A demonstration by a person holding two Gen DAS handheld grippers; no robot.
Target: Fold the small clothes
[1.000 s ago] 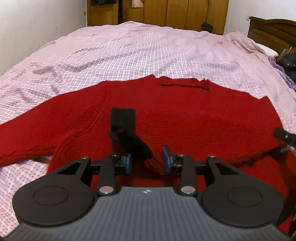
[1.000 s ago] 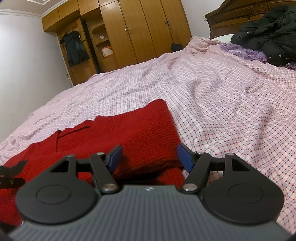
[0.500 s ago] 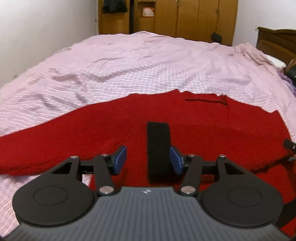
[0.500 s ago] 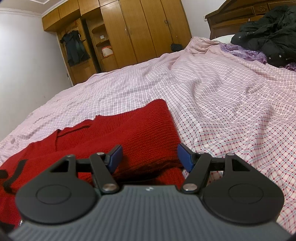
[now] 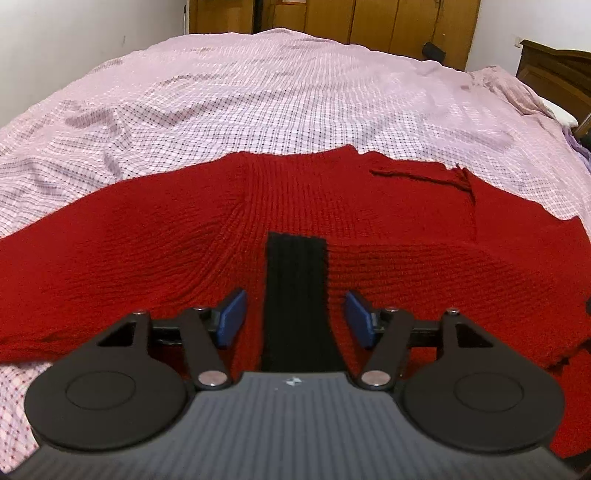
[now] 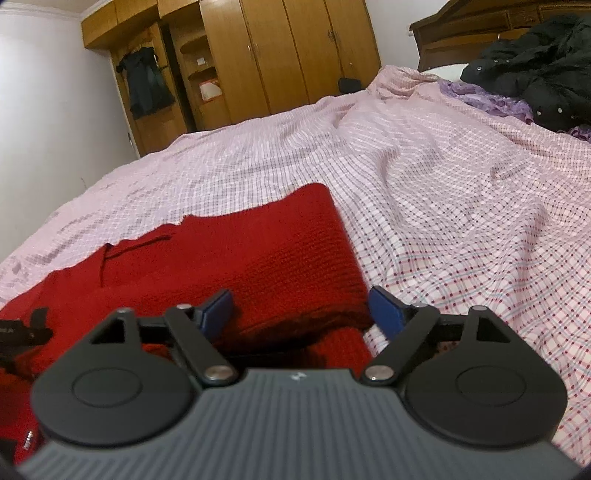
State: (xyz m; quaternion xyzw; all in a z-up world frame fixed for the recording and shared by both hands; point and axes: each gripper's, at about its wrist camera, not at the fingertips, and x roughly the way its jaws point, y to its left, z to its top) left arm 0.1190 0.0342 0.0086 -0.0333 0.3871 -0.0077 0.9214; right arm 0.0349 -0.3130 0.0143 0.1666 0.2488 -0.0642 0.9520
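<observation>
A red knit sweater lies spread on the pink checked bedspread. A black cuff lies flat on the red knit, running toward me. My left gripper is open, its blue pads on either side of the cuff's near end, not closed on it. In the right wrist view the sweater's right side is folded over, with a folded edge near the pads. My right gripper is open and empty just above that fold. The left gripper's tip shows at the far left.
Wooden wardrobes stand beyond the bed. A wooden headboard is on the right, with a black jacket and purple cloth lying by it. A white wall is on the left.
My left gripper opened wider and let the black cuff go; the cuff now lies flat and straight on the sweater. The left gripper drew back and turned left. My right gripper hardly moved.
</observation>
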